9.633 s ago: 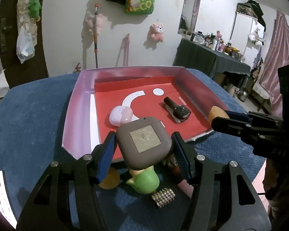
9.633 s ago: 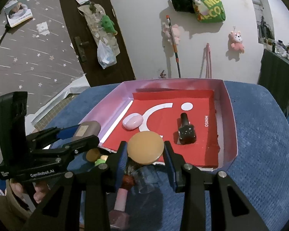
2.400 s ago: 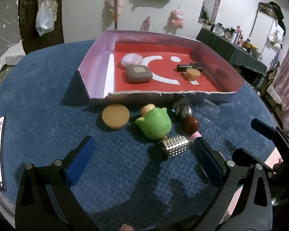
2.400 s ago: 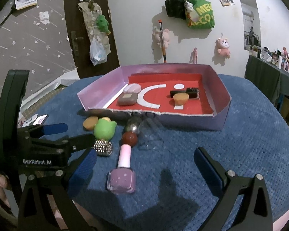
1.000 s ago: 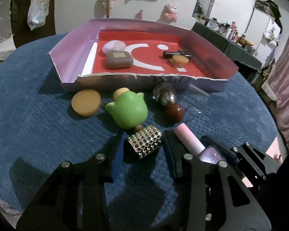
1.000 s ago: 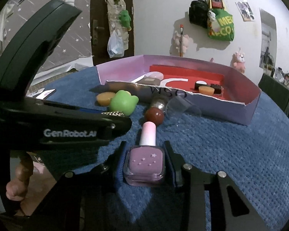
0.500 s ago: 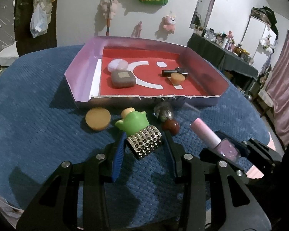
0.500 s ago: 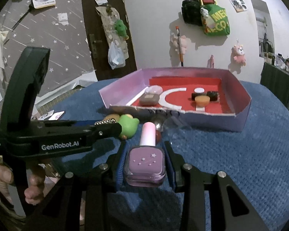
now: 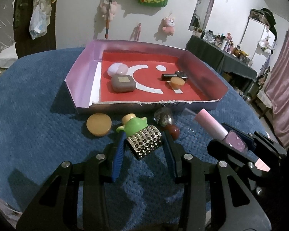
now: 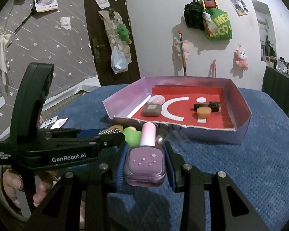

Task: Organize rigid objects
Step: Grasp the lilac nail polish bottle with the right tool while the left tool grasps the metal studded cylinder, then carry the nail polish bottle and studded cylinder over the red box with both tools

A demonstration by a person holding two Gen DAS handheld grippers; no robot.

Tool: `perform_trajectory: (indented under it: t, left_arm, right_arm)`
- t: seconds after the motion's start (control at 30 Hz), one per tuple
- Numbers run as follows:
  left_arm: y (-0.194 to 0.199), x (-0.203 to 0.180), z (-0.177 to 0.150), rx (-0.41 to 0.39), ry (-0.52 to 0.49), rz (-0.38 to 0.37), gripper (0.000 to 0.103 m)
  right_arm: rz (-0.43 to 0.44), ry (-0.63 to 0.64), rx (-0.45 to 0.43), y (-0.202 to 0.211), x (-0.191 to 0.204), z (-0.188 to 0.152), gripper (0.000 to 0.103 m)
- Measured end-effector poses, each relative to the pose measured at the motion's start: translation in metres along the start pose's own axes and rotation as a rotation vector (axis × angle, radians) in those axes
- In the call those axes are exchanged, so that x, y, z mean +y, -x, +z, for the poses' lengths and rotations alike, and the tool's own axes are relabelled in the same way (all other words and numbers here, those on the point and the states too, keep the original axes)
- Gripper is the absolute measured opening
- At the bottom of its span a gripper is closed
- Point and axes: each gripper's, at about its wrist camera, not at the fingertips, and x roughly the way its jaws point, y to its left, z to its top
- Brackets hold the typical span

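Legible text, placed relative to the pink-walled box [image 10: 240, 132]:

- "GenRobot.AI", white print on the black side of the left gripper [image 10: 113, 134], left of the box and nearer the camera. Smaller white lettering at that body's left end, too small to read surely.
- "ME…" over "ECO…", white capitals, cut off, on the green bag [image 10: 219, 27] hung on the wall above and behind the box; the left wrist view shows the same letters.

No other print is legible.

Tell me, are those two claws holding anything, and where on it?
Yes. The left gripper clamps a studded silver piece by its two sides. The right gripper clamps a nail polish bottle by the sides of its purple glass body.
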Motion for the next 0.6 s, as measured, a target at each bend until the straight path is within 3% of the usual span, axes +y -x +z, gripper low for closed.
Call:
perform_trajectory:
  t: [0.6]
  left_arm:
    - [0.001,0.002,0.024,-0.029,-0.019,-0.023,0.037]
  right_arm:
    - [0.020,0.029,0.008,-0.005,-0.003,0.027,0.039]
